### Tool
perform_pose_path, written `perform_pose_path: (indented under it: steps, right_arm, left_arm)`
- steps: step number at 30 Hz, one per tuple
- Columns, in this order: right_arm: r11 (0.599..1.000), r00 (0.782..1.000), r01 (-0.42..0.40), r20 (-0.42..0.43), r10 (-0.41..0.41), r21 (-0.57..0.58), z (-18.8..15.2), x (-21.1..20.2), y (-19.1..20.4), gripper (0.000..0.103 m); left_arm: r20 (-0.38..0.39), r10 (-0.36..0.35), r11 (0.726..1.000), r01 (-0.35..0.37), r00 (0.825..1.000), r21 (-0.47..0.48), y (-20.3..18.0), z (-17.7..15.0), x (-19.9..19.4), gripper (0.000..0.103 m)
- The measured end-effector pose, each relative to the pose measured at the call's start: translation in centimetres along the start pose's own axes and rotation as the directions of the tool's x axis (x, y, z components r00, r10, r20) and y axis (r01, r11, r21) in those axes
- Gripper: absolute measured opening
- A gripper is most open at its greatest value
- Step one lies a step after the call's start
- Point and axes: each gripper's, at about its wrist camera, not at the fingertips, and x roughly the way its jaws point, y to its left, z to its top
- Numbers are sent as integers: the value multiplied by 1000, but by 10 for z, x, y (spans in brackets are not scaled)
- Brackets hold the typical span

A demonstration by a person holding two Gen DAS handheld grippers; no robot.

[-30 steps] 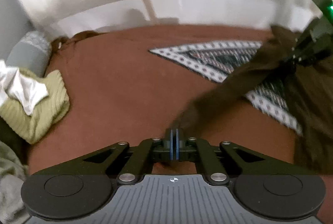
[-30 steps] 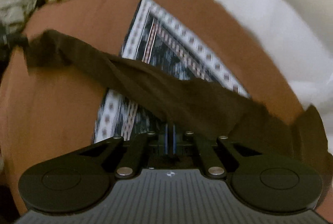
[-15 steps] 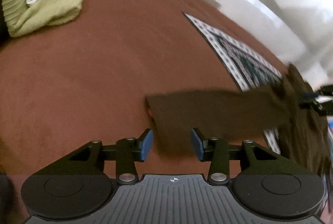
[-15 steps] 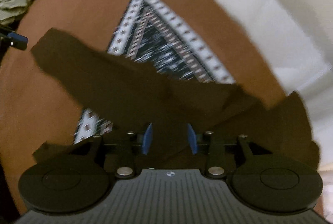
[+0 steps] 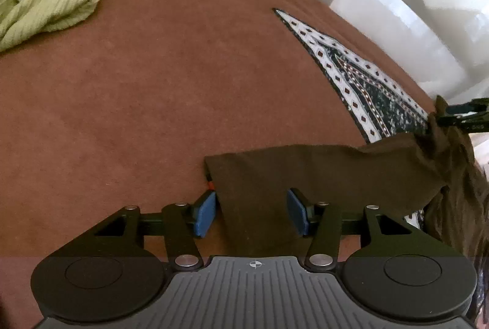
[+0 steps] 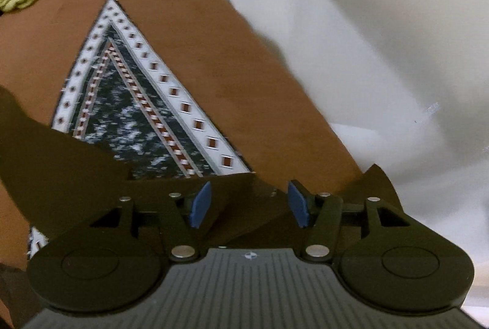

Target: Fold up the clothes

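**Brown garment let go, both jaws wide**

Rust-brown bedspread (image 5: 137,100) fills my view, with a patterned cloth (image 6: 146,115) spread on its far right. Across that cloth's near edge lies the dark brown garment (image 5: 305,173). A second ago I pinched it in both grippers; now my left gripper (image 5: 251,213) and right gripper (image 6: 249,203) stand released, fabric slack between the blue pads (image 5: 205,213). I judge one fold laid down, ready for regripping.

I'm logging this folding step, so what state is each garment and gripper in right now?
Left gripper: open, brown garment between its pads.
Right gripper: open over the same garment.
Brown garment: released, spread on the bed.
Patterned cloth: flat, partly covered.
Green sweater: crumpled.
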Motion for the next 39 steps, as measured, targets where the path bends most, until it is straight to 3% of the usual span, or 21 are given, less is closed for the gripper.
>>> perform_pose_path:
  steps: [4, 6, 7, 8, 10, 11, 12, 17, 23, 29, 33, 34, 36, 38, 39]
  right_arm:
    - [999, 999, -31, -23, 32, 29, -1, 14, -8, 58]
    - [998, 998, -46, -34, 48, 44, -2, 20, -12, 58]
    - [997, 998, -56, -39, 58, 55, -2, 24, -14, 58]
    - [994, 996, -75, -45, 79, 80, -4, 26, -17, 53]
    - [990, 994, -94, -47, 99, 106, -7, 27, -20, 44]
    - [989, 994, -95, -44, 100, 111, -7, 25, -21, 27]
    - [989, 994, -97, -41, 102, 116, -8, 23, -22, 9]
    - [985, 993, -115, 37, 111, 128, -10, -3, -23, 9]
    - [984, 991, -62, 126, 42, 165, -8, -9, -26, 9]
    - [977, 993, -28, 120, 2, 211, -5, 14, -26, 9]
    - [971, 996, 12, 88, -34, 241, -6, 38, -23, 10]
    - [969, 995, 23, 90, -46, 247, -6, 41, -22, 12]
    - [966, 992, 37, 104, -65, 257, -6, 39, -20, 24]
    - [962, 986, 38, 146, -80, 269, -9, 21, -20, 30]
    - [960, 981, 32, 176, -83, 278, -12, 7, -21, 31]
  left_arm:
    - [3, 2, 1000, -2, 1000, 9, -2, -1, 1, 64]
    - [6, 7, 1000, -7, 1000, 21, -5, -2, 2, 56]
    - [5, 11, 999, -11, 1000, 30, -7, -3, 4, 41]
    - [2, 12, 999, -12, 1000, 40, -10, -3, 6, 16]
    - [3, 20, 998, -20, 1000, 65, -17, -5, 8, 3]
    - [9, 28, 996, -29, 1000, 82, -22, -7, 8, 0]
    - [20, 33, 995, -35, 999, 97, -26, -8, 6, 0]
    - [138, 61, 996, -70, 988, 62, -30, -11, -24, 0]
    - [262, 186, 982, -171, 947, -79, -9, -15, -55, 0]
    - [250, 246, 967, -219, 936, -131, 0, -30, -48, 0]
    - [216, 260, 961, -230, 941, -155, 7, -32, -29, 0]
    - [202, 258, 962, -231, 945, -147, 8, -30, -23, 28]
    - [188, 284, 956, -263, 940, -129, 7, -26, -22, 34]
    - [207, 299, 953, -280, 931, -115, 6, -23, -30, 52]
    - [225, 305, 951, -285, 925, -115, 5, -23, -37, 56]
